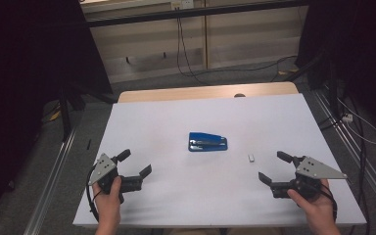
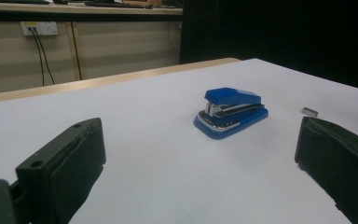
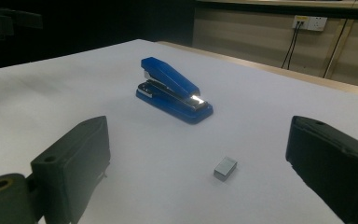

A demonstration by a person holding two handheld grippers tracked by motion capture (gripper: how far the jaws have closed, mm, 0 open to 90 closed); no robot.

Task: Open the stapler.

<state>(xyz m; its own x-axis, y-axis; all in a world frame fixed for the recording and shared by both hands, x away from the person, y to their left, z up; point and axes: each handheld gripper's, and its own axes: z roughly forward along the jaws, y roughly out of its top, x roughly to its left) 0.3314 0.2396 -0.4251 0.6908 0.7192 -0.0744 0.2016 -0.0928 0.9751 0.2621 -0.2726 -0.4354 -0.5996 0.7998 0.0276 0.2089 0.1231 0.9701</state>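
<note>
A blue stapler (image 1: 207, 142) lies near the middle of the white table (image 1: 176, 112). A small grey block of staples (image 1: 251, 158) rests to its right. My left gripper (image 1: 134, 163) is held at the front left, open, jaws wide apart with nothing between them. At the front right my right gripper (image 1: 274, 168) is open too and points toward the staples. In the left gripper view the stapler (image 2: 230, 112) sits ahead between the jaws, the staples (image 2: 310, 111) farther right. The right gripper view has the staples (image 3: 225, 168) close ahead and the stapler (image 3: 173, 89) beyond.
The table's far edge shows a wooden strip (image 1: 205, 91). Cables (image 1: 186, 54) hang down the back wall, and metal rails (image 1: 54, 181) run along both sides of the table on the floor. Wall sockets (image 3: 310, 22) sit behind.
</note>
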